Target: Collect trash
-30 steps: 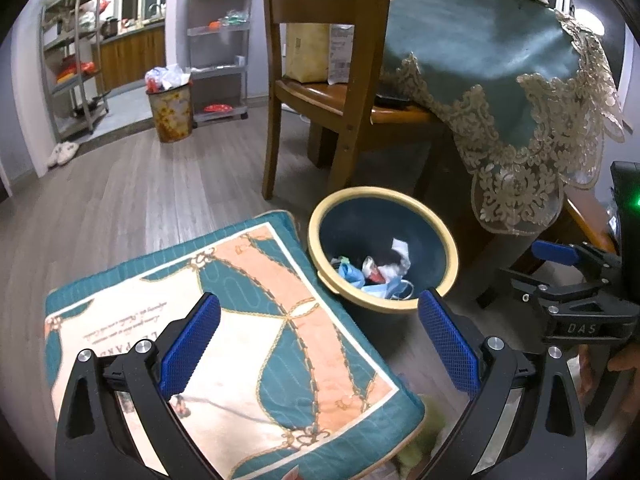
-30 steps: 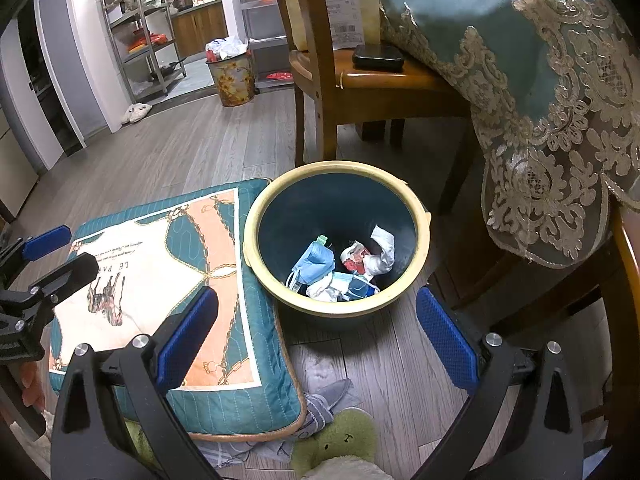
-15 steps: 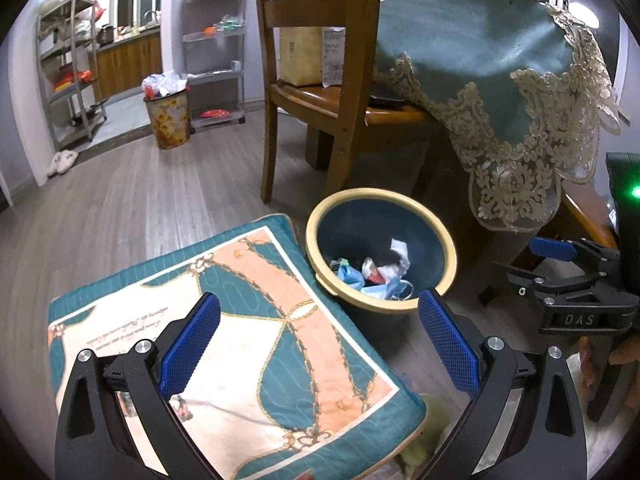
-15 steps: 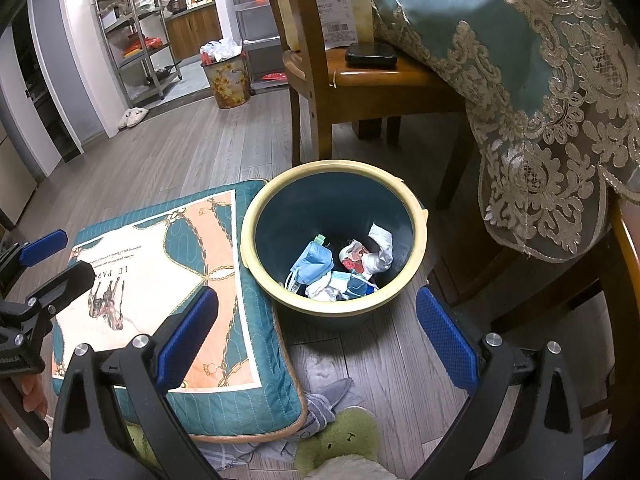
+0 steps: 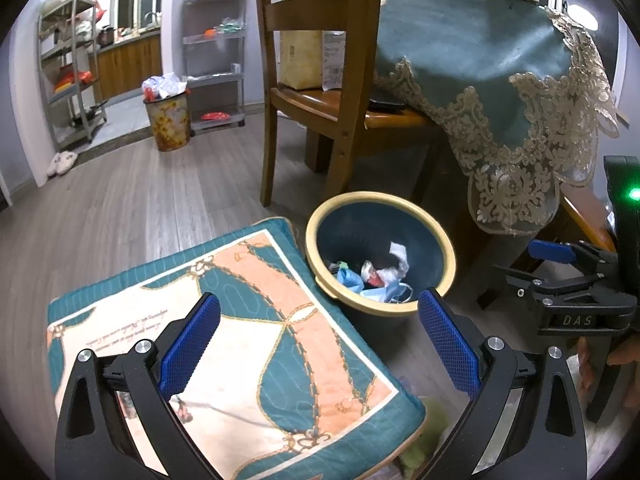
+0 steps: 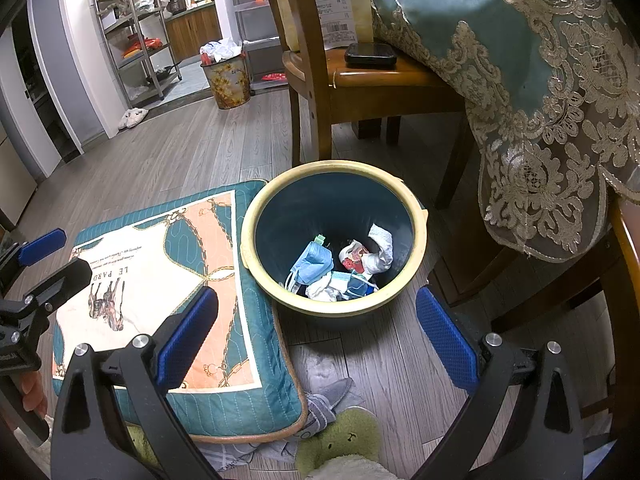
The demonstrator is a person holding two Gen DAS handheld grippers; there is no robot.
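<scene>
Both the left gripper [image 5: 316,340] and right gripper [image 6: 316,336] are held with jaws wide open and empty above the bin [image 6: 256,216], where the trash [image 6: 340,268] lies; collection looks nearly finished, and remaining litter must be sought on the floor [image 6: 192,152]

Patterned cushion [image 6: 168,280] flat on the wood floor [image 6: 192,152], with a grey cloth [image 6: 324,400] and green plush [image 6: 340,440] at its near corner. Black phone [image 6: 370,56] at the chair [image 6: 360,80] seat's edge, beside the lace-trimmed tablecloth [image 6: 540,80]. Shelves [image 5: 68,68] and slippers [image 5: 62,160] by the far wall.
</scene>
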